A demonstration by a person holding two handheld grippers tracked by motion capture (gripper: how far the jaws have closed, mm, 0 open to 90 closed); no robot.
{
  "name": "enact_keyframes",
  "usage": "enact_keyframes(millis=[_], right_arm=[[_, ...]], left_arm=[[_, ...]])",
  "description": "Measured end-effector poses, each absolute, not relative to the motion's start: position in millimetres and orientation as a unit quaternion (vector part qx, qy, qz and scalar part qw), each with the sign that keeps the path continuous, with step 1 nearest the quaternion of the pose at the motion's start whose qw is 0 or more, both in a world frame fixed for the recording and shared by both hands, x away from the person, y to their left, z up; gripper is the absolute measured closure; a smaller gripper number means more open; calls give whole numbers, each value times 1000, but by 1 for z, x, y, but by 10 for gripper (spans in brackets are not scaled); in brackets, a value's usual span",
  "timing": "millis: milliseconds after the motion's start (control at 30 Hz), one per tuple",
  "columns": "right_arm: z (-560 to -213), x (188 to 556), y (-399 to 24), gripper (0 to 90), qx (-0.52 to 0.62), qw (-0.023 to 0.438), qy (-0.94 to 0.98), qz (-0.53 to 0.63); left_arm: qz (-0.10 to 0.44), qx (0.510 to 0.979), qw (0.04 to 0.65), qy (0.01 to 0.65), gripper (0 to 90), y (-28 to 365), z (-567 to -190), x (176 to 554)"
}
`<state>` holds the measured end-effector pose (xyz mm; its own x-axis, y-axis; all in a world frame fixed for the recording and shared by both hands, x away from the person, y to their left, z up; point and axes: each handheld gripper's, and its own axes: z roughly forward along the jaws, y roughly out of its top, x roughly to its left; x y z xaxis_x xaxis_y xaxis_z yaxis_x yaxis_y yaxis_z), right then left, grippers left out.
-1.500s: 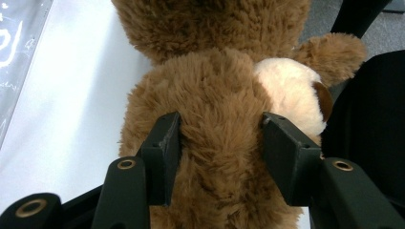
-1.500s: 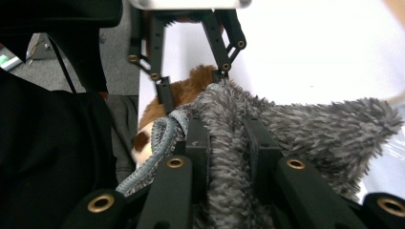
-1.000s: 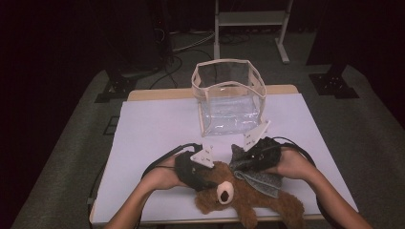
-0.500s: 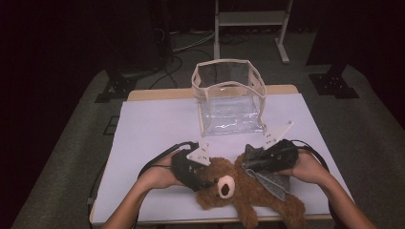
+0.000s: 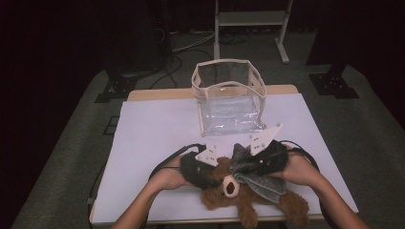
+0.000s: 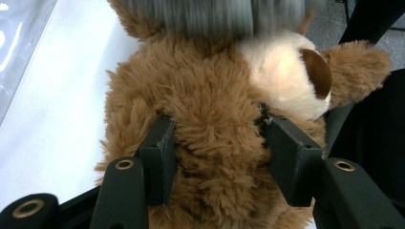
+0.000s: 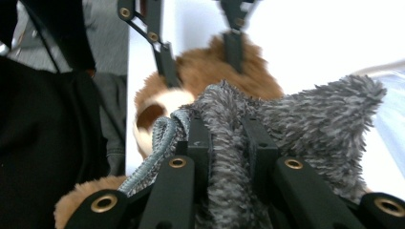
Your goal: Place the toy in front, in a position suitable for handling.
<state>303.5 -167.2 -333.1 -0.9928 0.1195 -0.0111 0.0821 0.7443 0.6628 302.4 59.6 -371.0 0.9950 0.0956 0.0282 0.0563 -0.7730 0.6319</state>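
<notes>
A brown teddy bear (image 5: pixel 248 202) lies at the table's front edge, its cream muzzle facing up. My left gripper (image 5: pixel 214 172) comes at its head from the left. In the left gripper view the jaws have just been closing, and the left gripper (image 6: pixel 217 138) now presses both pads into the fur of the teddy bear (image 6: pixel 205 81). My right gripper (image 5: pixel 249 167) is shut on a grey fuzzy cloth (image 5: pixel 263 185) that drapes over the bear's chest. In the right gripper view the right gripper (image 7: pixel 227 129) pinches a fold of the grey cloth (image 7: pixel 310 119) above the teddy bear (image 7: pixel 205 71).
A clear plastic bag (image 5: pixel 229 95) with a cream rim stands open at the back middle of the white table (image 5: pixel 153 133). Black cables trail from both grippers. A dark floor and a stand's legs lie beyond the table.
The right gripper, with the grey cloth in it, swung out to the right and has come back left over the bear's head. The left hand has stayed on the bear's head.
</notes>
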Motion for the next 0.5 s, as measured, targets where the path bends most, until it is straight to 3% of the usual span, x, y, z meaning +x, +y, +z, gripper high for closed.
enact_keyframes(millis=[267, 500], right_arm=[[-360, 305, -188, 759, 88, 12, 936, 341], [-358, 303, -188, 758, 81, 20, 939, 335]], left_arm=[[34, 940, 338, 38, 446, 58, -368, 299], [51, 940, 333, 52, 408, 81, -362, 294]])
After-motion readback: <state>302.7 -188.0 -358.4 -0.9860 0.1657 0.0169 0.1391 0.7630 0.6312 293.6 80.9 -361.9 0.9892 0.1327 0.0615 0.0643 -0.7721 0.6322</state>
